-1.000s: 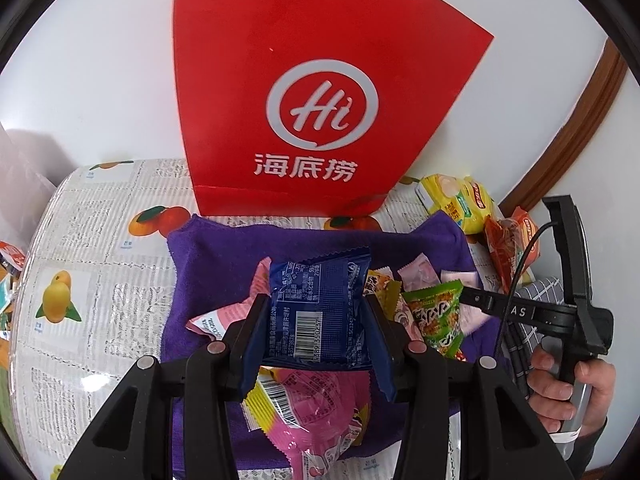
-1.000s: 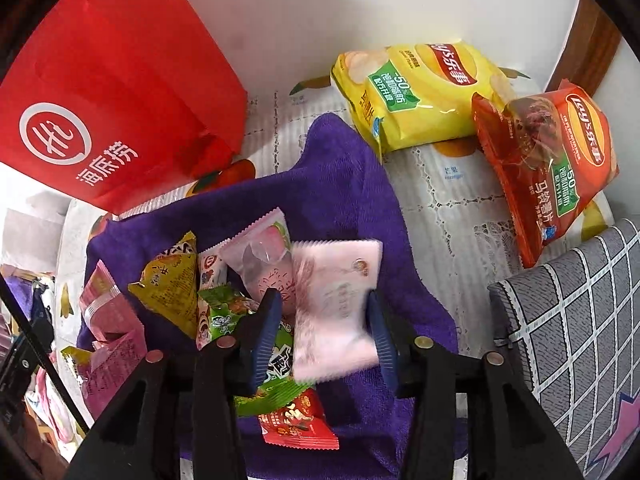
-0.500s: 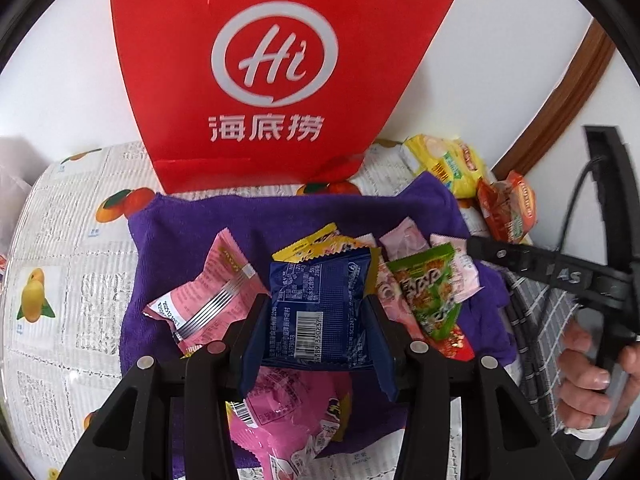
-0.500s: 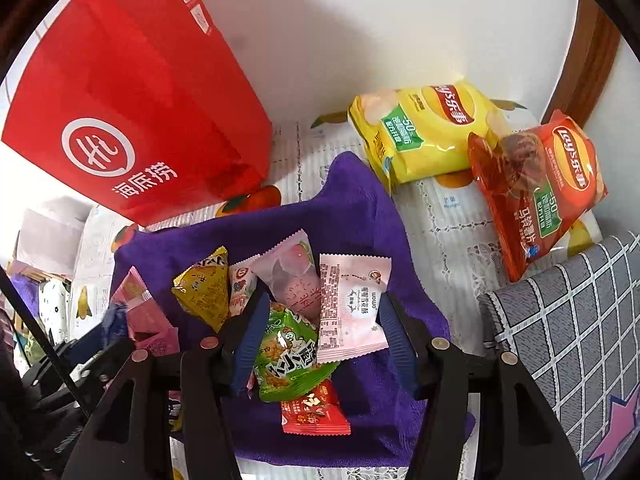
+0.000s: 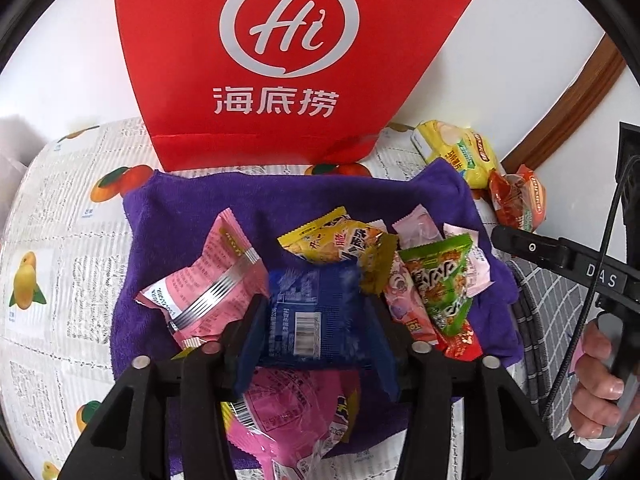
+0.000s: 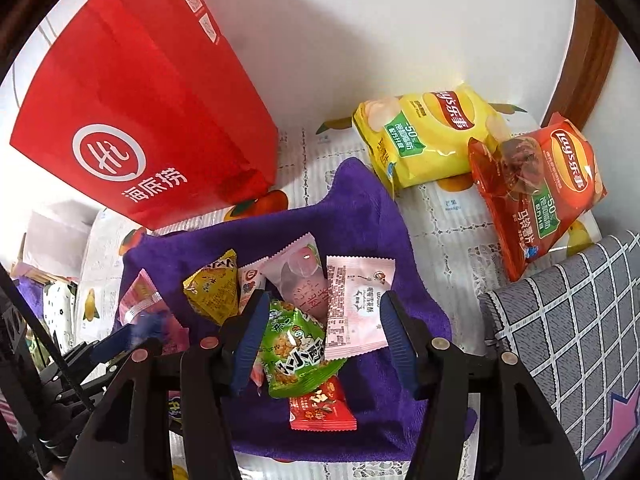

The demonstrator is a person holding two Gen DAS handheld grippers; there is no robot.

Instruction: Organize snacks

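Snacks sit in a loose pile on a purple towel (image 5: 192, 216) spread over the fruit-print surface (image 5: 60, 208), with a red paper bag (image 5: 280, 60) standing at the towel's far edge against the wall.

Left gripper (image 5: 318, 332): jaws opening, blue packet (image 5: 314, 312) between them, barcode side up. Packet is blurred; left pad looks close against its edge, right pad looks clear of it. Can't confirm any pinch.

Right gripper (image 6: 322, 340): jaws spread, nothing pinched. Pale pink packet (image 6: 358, 308) and green packet (image 6: 294, 352) lie on the towel between the fingers, pads clear of both.

Around the blue packet: pink striped packet (image 5: 208, 280) just left, yellow packet (image 5: 340, 240) behind and overlapping its top corner, magenta packet (image 5: 296, 408) below it under the gripper. Small red packet (image 6: 320, 408) lies at the towel's near side, partly under the green one.

Off the towel, far right by the wall: yellow Lay's bag (image 6: 432, 132) and orange-red Lay's bag (image 6: 536, 188), touching. Grey checked cloth (image 6: 568, 320) to the right.
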